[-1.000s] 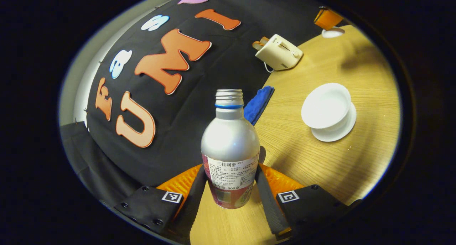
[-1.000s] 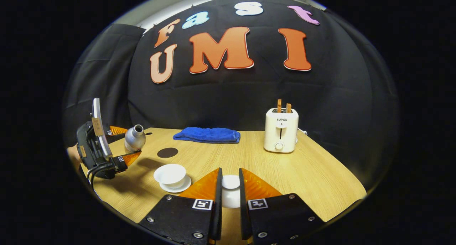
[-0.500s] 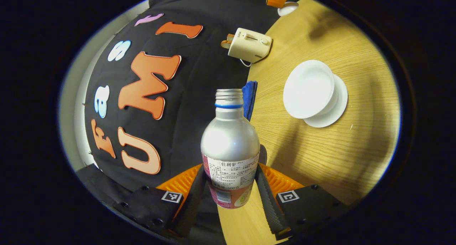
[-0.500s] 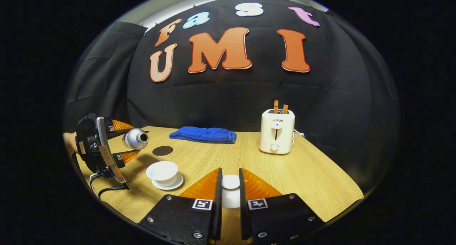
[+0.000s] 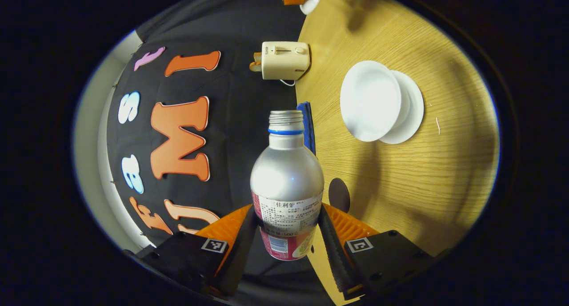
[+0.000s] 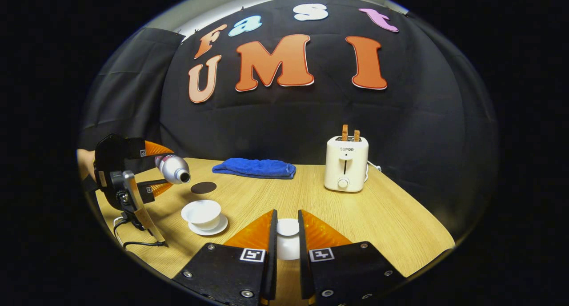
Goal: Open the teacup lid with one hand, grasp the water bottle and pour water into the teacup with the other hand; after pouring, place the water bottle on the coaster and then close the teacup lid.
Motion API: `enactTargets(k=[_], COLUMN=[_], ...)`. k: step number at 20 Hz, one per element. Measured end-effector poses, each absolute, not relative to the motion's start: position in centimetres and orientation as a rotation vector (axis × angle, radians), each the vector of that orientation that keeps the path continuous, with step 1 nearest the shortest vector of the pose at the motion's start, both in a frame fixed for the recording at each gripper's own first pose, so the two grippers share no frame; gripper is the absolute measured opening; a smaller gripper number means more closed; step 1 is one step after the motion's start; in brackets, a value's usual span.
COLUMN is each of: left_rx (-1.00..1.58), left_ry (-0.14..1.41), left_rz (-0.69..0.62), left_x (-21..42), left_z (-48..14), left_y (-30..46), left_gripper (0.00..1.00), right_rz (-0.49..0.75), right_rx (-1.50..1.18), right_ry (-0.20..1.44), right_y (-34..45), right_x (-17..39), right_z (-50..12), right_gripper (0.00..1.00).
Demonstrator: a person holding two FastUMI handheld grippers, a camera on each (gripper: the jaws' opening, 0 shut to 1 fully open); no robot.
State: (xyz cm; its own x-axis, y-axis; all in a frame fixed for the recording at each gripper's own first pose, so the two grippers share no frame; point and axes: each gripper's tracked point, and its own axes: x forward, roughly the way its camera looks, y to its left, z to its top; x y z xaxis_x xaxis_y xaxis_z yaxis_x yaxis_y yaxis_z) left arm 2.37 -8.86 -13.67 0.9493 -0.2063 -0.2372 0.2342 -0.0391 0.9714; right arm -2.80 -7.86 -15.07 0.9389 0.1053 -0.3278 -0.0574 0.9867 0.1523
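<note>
My left gripper point(image 5: 286, 235) is shut on a silver water bottle point(image 5: 287, 186) with an open threaded neck. In the right gripper view that bottle point(image 6: 172, 168) lies tipped nearly level, its mouth aimed above the white teacup point(image 6: 202, 212) on its saucer, and the left gripper point(image 6: 149, 170) holds it up off the table. The open teacup point(image 5: 371, 100) shows at the upper right of the left gripper view. My right gripper point(image 6: 287, 239) is shut on the white teacup lid point(image 6: 288, 235), held over the table to the cup's right. A dark round coaster point(image 6: 203, 187) lies behind the cup.
A cream toaster point(image 6: 346, 163) with two slices stands at the back right of the wooden table point(image 6: 378, 226). A folded blue cloth point(image 6: 254, 168) lies along the back edge. A cable point(image 6: 133, 241) trails from the left gripper near the table's left edge.
The left gripper has rolled further, tipping the bottle from upright-slanted to nearly level with its mouth over the teacup. The right gripper and lid have held still.
</note>
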Motion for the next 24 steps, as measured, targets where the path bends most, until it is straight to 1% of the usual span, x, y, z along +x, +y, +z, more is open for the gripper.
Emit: enactTargets(k=[1,2,3,4,6,7,9,10,11,12,13,16,17,20,21,22,23,24], left_rx=[1.589,1.607,1.626,1.647,1.689,1.699,1.728,1.747,1.766,1.776,1.782,1.816,1.826,1.854,1.862,1.871,1.884,1.89], left_ry=[0.015,0.011,0.003,0.0,-0.015,-0.01,-0.02,-0.027,-0.027,-0.028,-0.028,-0.041,-0.045,-0.06,-0.063,-0.069,-0.071,-0.072], left_rz=[-0.355,-0.353,-0.352,-0.346,-0.335,-0.336,-0.336,-0.332,-0.329,-0.329,-0.328,-0.323,-0.323,-0.312,-0.309,-0.303,-0.294,-0.287], left_x=[2.5,2.5,2.5,2.6,2.7,2.7,2.8,2.9,3.0,3.1,2.9,2.8,2.8,2.8,2.6,2.7,2.8,2.9], left_z=[-13.4,-13.4,-13.1,-12.9,-12.4,-12.4,-12.1,-12.0,-12.0,-12.2,-12.4,-12.2,-12.0,-11.6,-11.4,-11.2,-11.0,-10.8], left_y=[-9.0,-8.9,-9.0,-9.0,-9.1,-9.0,-9.1,-9.1,-9.0,-9.0,-8.8,-8.8,-8.8,-8.6,-8.4,-8.4,-8.3,-8.1], left_gripper=[0.82,0.79,0.82,0.82,0.86,0.79,0.79,0.82,0.79,0.79,0.82,0.8,0.82,0.82,0.8,0.8,0.85,0.85], right_rz=[0.086,0.087,0.089,0.088,0.087,0.087,0.075,0.072,0.074,0.076,0.079,0.078,0.078,0.074,0.07,0.066,0.067,0.073], right_rx=[0.141,0.141,0.141,0.142,0.147,0.15,0.142,0.135,0.134,0.134,0.134,0.137,0.139,0.145,0.141,0.131,0.121,0.113], right_ry=[0.338,0.338,0.336,0.336,0.335,0.336,0.334,0.336,0.338,0.337,0.336,0.33,0.328,0.327,0.333,0.341,0.339,0.34], right_y=[-7.9,-7.9,-8.0,-8.1,-8.4,-8.6,-8.9,-9.0,-9.0,-8.9,-8.9,-9.1,-9.1,-9.3,-9.4,-9.4,-9.3,-9.1], right_x=[-2.8,-2.9,-2.9,-2.9,-3.1,-3.0,-3.2,-3.2,-3.4,-3.5,-3.5,-3.7,-3.7,-3.7,-3.8,-4.0,-4.0,-4.2], right_z=[-15.0,-15.0,-15.0,-15.0,-15.0,-15.1,-15.2,-15.3,-15.4,-15.4,-15.4,-15.1,-15.1,-15.1,-15.3,-15.5,-15.4,-15.4], right_gripper=[0.22,0.22,0.22,0.22,0.22,0.22,0.22,0.22,0.22,0.22,0.22,0.22,0.22,0.22,0.22,0.22,0.22,0.22])
